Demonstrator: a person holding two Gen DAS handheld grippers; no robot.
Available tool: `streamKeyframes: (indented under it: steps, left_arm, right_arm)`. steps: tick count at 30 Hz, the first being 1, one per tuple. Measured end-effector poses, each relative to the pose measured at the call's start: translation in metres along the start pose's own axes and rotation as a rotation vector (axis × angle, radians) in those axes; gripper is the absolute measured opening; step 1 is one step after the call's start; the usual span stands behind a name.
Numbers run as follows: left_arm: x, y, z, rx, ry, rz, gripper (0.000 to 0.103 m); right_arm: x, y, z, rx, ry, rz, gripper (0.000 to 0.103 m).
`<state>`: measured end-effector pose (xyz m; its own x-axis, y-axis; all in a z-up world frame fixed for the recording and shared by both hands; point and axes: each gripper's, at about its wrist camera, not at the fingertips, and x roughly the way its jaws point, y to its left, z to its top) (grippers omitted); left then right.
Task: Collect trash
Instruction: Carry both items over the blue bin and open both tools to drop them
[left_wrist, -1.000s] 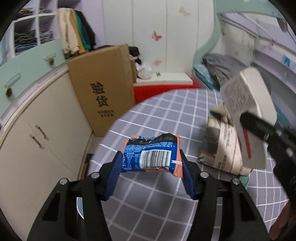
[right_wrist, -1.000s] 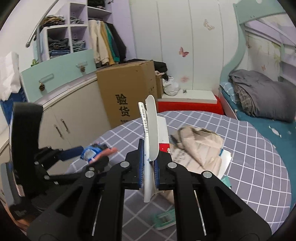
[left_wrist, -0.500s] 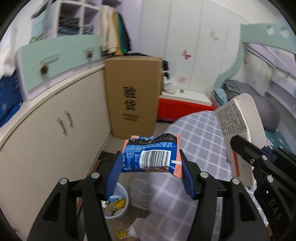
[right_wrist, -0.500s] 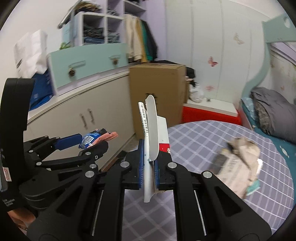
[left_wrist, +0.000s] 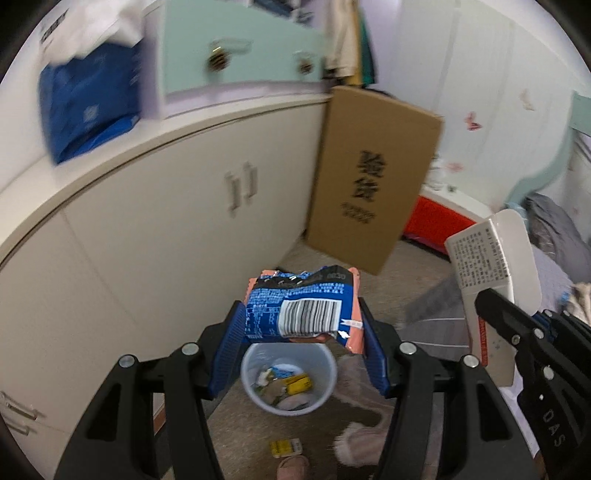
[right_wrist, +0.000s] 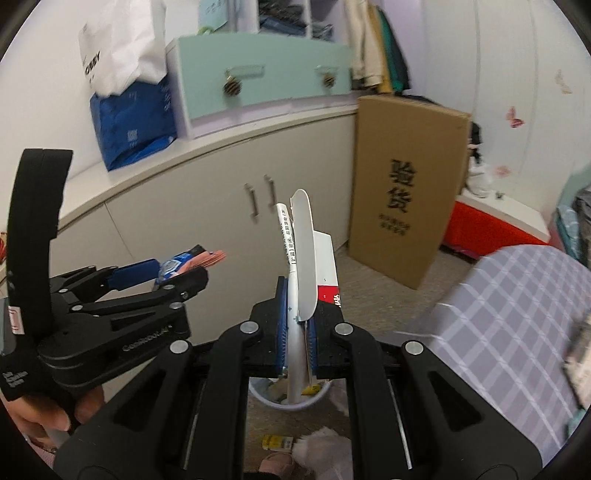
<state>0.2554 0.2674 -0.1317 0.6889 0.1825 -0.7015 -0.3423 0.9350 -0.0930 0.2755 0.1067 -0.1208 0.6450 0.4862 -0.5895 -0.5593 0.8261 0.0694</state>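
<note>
- One blue snack wrapper (left_wrist: 301, 308), pinched in the left gripper (left_wrist: 301, 345), hangs above one white bin (left_wrist: 289, 380) on the floor
- One flattened white carton (right_wrist: 303, 273), pinched upright in the right gripper (right_wrist: 297, 343), its jaws nearly together
- Bin holds several scraps; one yellow packet (left_wrist: 285, 448) lies on the floor beside it
- One cardboard box (left_wrist: 373, 177) leans against the cabinet (left_wrist: 147, 236); two door handles; one checked tabletop (right_wrist: 509, 317) on the right

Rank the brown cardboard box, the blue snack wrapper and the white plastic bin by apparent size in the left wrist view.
1. Brown cardboard box
2. Blue snack wrapper and white plastic bin: about equal; the wrapper sits much nearer the camera, so no ranking.
</note>
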Motion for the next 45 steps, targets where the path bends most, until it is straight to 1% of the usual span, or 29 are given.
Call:
streamKeyframes:
  steps: [2, 3, 4, 5, 6, 10, 11, 12, 16, 18, 23, 26, 32, 34, 35, 36, 37, 38, 42, 45]
  left_arm:
    - [0.012, 0.017, 0.000, -0.019, 0.012, 0.048, 0.058]
    - [0.017, 0.024, 0.000, -0.027, 0.017, 0.067, 0.058]
    - [0.020, 0.031, -0.003, -0.036, 0.024, 0.079, 0.058]
    - [0.026, 0.039, -0.004, -0.047, 0.038, 0.085, 0.058]
    - [0.030, 0.043, -0.005, -0.055, 0.048, 0.086, 0.058]
    - [0.045, 0.051, -0.010, -0.057, 0.075, 0.092, 0.058]
    - [0.048, 0.051, -0.011, -0.059, 0.082, 0.086, 0.058]
    - [0.051, 0.048, -0.012, -0.061, 0.088, 0.079, 0.058]
    - [0.059, 0.037, -0.017, -0.045, 0.106, 0.057, 0.058]
    - [0.061, 0.031, -0.019, -0.038, 0.114, 0.041, 0.058]
    - [0.065, 0.018, -0.019, -0.020, 0.119, 0.026, 0.058]
    - [0.067, 0.012, -0.015, -0.014, 0.122, 0.014, 0.058]
    - [0.074, 0.000, -0.005, -0.007, 0.124, -0.004, 0.058]
    - [0.075, -0.005, -0.001, -0.001, 0.119, -0.020, 0.061]
    - [0.076, -0.007, 0.001, 0.000, 0.116, -0.028, 0.067]
    - [0.076, -0.009, 0.003, -0.007, 0.117, -0.031, 0.078]
    - [0.075, -0.008, 0.004, -0.027, 0.107, -0.030, 0.083]
    - [0.073, -0.007, 0.005, -0.044, 0.092, -0.033, 0.085]
    - [0.067, -0.003, 0.006, -0.092, 0.087, -0.047, 0.085]
    - [0.061, -0.003, 0.004, -0.095, 0.081, -0.048, 0.085]
  right_arm:
    - [0.022, 0.009, 0.001, -0.004, -0.006, 0.017, 0.012]
    - [0.033, 0.011, 0.000, -0.007, -0.006, 0.022, 0.023]
    - [0.051, 0.012, -0.001, -0.011, 0.024, 0.008, 0.033]
    - [0.063, 0.012, -0.004, -0.008, 0.050, 0.003, 0.058]
    - [0.077, 0.010, -0.007, 0.014, 0.083, 0.011, 0.064]
    - [0.093, 0.004, -0.017, 0.061, 0.138, 0.014, 0.064]
    - [0.094, 0.003, -0.018, 0.064, 0.145, 0.006, 0.067]
    - [0.094, 0.001, -0.020, 0.066, 0.148, -0.002, 0.069]
    - [0.091, -0.006, -0.021, 0.090, 0.146, -0.028, 0.070]
    - [0.086, -0.010, -0.021, 0.097, 0.136, -0.031, 0.073]
    - [0.078, -0.014, -0.020, 0.101, 0.106, -0.056, 0.073]
    - [0.072, -0.016, -0.017, 0.101, 0.074, -0.075, 0.075]
    - [0.053, -0.031, -0.013, 0.176, -0.011, -0.093, 0.077]
    - [0.049, -0.036, -0.012, 0.193, -0.032, -0.105, 0.077]
    - [0.048, -0.037, -0.011, 0.198, -0.041, -0.109, 0.078]
    - [0.047, -0.039, -0.011, 0.204, -0.047, -0.112, 0.078]
    - [0.047, -0.042, -0.010, 0.215, -0.051, -0.118, 0.078]
    - [0.046, -0.045, -0.011, 0.225, -0.052, -0.118, 0.078]
    - [0.043, -0.052, -0.012, 0.252, -0.054, -0.116, 0.078]
    - [0.039, -0.051, -0.012, 0.249, -0.053, -0.114, 0.078]
